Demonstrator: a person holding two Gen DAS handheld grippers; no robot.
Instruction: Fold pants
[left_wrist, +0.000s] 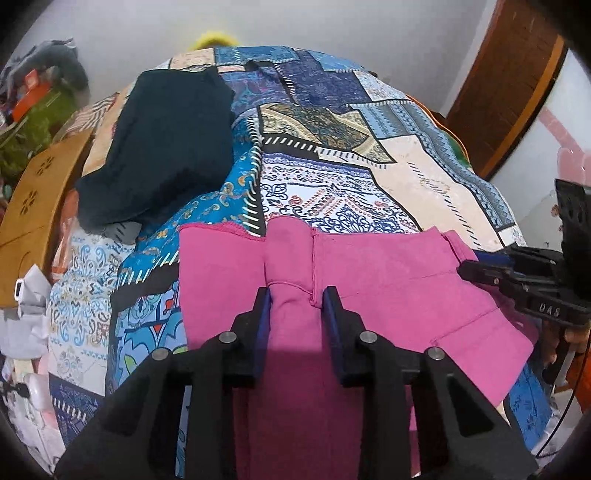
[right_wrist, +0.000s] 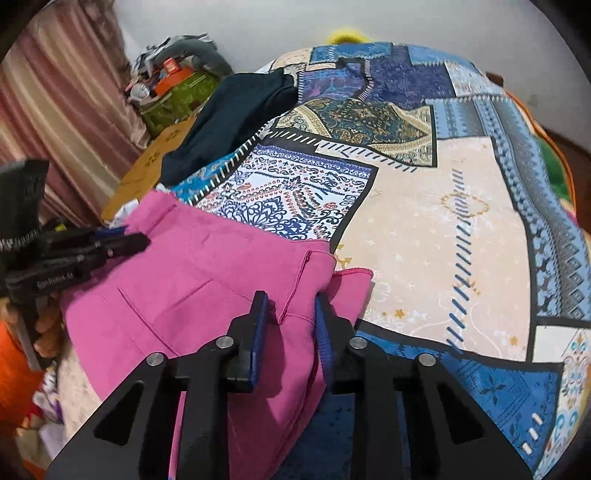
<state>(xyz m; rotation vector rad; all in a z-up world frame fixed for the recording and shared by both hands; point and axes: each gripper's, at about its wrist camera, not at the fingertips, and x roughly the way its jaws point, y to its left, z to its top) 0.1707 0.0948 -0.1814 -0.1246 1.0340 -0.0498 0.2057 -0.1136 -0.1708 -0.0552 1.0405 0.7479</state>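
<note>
Item: your left tongs (left_wrist: 297, 299), blue pads pinching a raised ridge of the pink pants (left_wrist: 388, 280) at one corner of the garment; your right tongs (right_wrist: 290, 306), likewise pinching a bunched fold of the same pants at the opposite corner, near a seam. Purpose, as judged: both corners gripped so the cloth stays taut and level for carrying over into a fold. Pants: lying partly flat on the patchwork bedspread (left_wrist: 332, 177) at its near edge, the held part hanging toward you. Beyond: a dark navy garment (left_wrist: 166, 147), apart from the pants on the bedspread's far left. Wooden furniture (left_wrist: 33, 206) beside the bed.
</note>
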